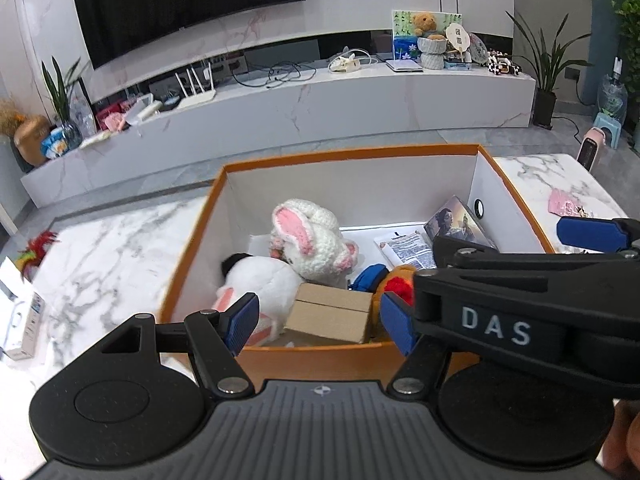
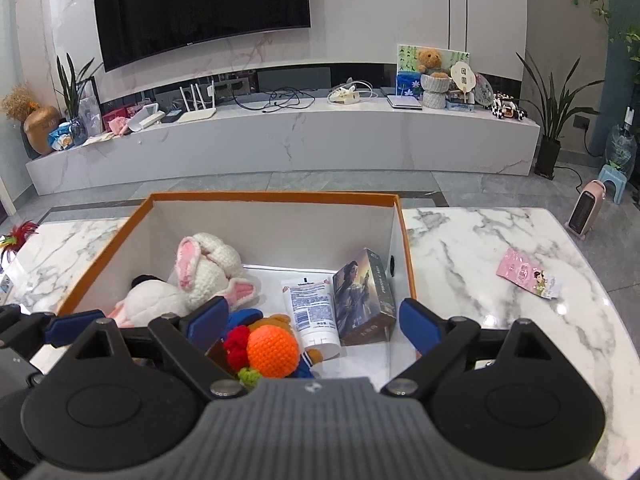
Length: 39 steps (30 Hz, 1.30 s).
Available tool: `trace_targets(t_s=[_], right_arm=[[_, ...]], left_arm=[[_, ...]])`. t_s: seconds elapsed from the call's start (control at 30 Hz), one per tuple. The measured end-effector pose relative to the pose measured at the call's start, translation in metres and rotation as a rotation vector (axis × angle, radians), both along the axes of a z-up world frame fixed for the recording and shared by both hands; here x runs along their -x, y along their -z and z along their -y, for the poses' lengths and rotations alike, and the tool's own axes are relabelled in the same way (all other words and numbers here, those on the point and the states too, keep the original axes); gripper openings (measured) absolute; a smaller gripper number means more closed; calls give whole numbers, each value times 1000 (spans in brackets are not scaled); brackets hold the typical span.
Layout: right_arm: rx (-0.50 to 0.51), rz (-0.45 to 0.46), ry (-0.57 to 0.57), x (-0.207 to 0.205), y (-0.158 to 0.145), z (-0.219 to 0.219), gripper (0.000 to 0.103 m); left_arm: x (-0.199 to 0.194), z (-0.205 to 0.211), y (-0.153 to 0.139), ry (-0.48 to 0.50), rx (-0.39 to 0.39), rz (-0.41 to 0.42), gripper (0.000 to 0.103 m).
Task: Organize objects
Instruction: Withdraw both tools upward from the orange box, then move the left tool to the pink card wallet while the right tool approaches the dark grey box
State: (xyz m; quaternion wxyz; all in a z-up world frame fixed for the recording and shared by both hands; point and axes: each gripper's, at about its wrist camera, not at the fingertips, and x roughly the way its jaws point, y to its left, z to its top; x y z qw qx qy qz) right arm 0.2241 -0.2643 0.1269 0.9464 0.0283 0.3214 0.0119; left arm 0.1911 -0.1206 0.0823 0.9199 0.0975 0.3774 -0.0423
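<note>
1. While both my tools hang above the near rim of the orange box [image 2: 408,248], my left tool [image 1: 320,322] has its fingers spread apart, empty.
2. My right tool [image 2: 312,320] is likewise spread, holding nothing.
3. Crocheted bunny [image 2: 208,268], white tube [image 2: 312,308] and picture box [image 2: 362,300] lie inside.
4. Pink packet [image 2: 528,276] lies on the counter [image 2: 480,264], well apart.
</note>
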Motion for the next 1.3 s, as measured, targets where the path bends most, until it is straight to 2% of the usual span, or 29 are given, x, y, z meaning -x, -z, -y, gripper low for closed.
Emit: trace_targets(t_s=[0.27,0.43,0.57,0.67,0.8,0.87,1.0,1.2,1.23,1.3], right_arm=[[-3,42,-51,40,-19,4,93],[5,68,-103,68,-33,11,94],[44,69,-149,86,-34,17,96],[84,50,-190,98,-26,21,96],[106,-9,-234,106,-7,29,97],[116,-25,-235,108,-1,34,96],[78,-36,-213,104,0,43,97],[34,-50,-250,103,8,43,97],[35,-59,-257,102,12,43,97],[35,-77,-264,99,18,43,97]], left_arm=[[38,-13,-16,11,48,11,79],[70,-13,-22,45,11,36,79],[98,-11,-10,94,-61,61,79],[108,-14,7,142,-45,16,79],[109,-26,34,175,49,-84,79],[105,-32,48,165,108,-128,79],[94,-35,72,118,159,-238,79],[97,-33,97,47,137,-276,79],[103,-33,100,44,137,-270,84],[106,-31,104,32,144,-247,88]])
